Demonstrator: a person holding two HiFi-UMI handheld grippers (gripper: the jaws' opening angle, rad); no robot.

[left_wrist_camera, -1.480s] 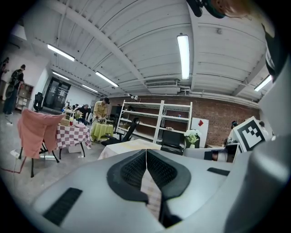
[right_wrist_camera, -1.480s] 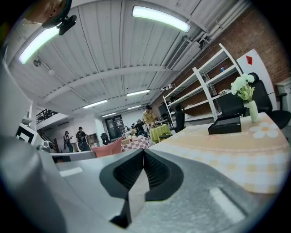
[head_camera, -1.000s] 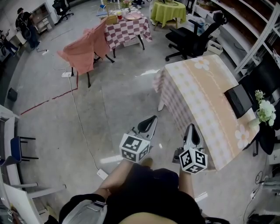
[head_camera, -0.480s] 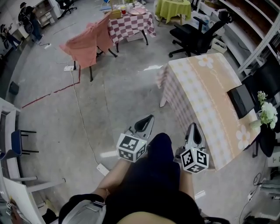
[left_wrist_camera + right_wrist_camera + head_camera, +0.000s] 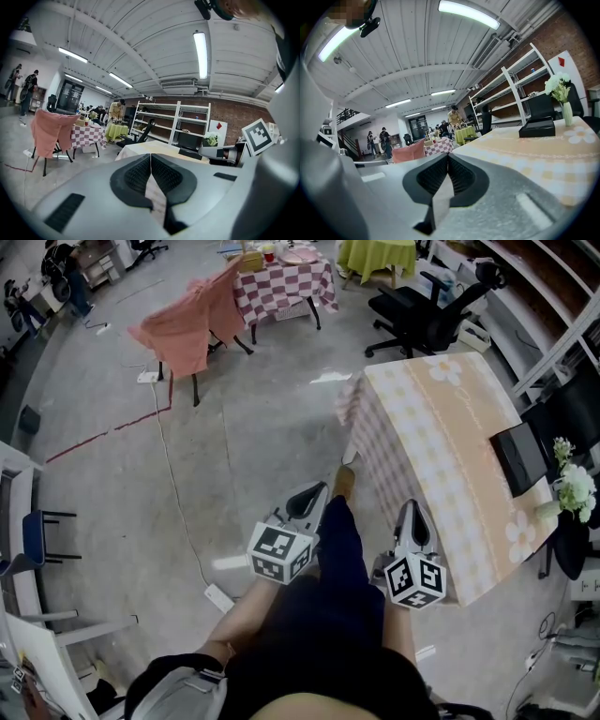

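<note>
Checked-cloth table [image 5: 441, 446] stands just right of the 2 grippers, apart from both. Left gripper [image 5: 312, 495]: jaws pressed together, nothing between. Right gripper [image 5: 410, 514]: likewise closed and empty, near the table's edge. Black box [image 5: 518, 457] and flower vase [image 5: 574, 488] sit on the table.

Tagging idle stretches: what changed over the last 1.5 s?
The person's leg has swung forward, and its shoe is now by the corner of the checked-cloth table. In the right gripper view the black box and flower vase have slid slightly right. Nothing taken or let go. The left gripper and right gripper stay shut and empty, side by side.
</note>
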